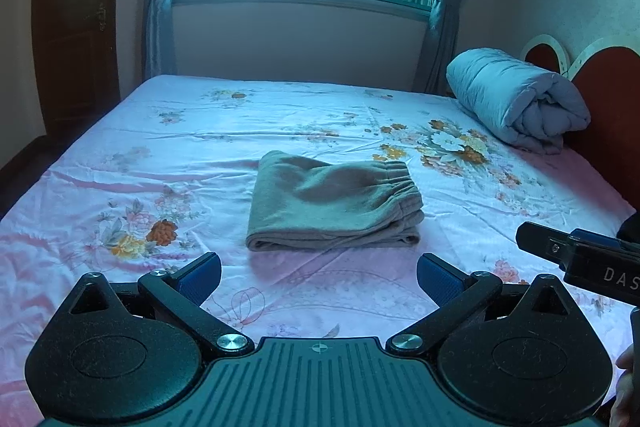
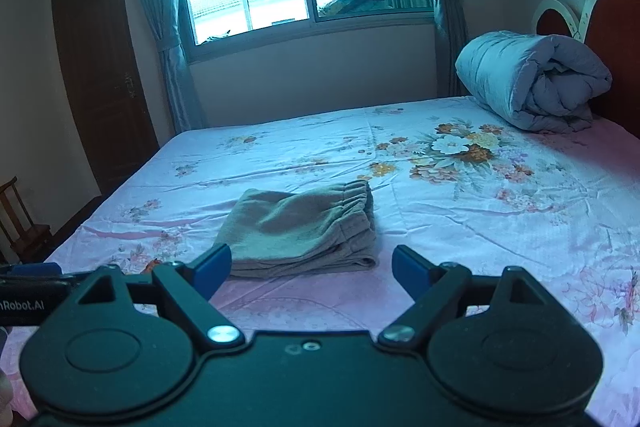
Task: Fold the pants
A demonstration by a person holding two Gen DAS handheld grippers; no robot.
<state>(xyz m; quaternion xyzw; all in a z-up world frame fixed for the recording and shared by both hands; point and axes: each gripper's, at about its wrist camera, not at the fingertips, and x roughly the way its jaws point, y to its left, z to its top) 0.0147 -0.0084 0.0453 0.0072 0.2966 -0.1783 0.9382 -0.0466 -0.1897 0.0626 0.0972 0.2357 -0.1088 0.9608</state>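
The pants (image 1: 334, 203) are lying folded in a compact stack near the middle of the bed (image 1: 120, 147), waistband to the right. The left tool (image 1: 319, 277) and the right tool (image 2: 311, 267) are both hovering just near of it, released and grasping nothing. Any careless nudge risks dragging the loose layers apart, since nothing is pinning them.

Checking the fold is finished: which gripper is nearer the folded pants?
Right, slightly. The right gripper hangs just short of the pants; the left gripper sits further back, both open.
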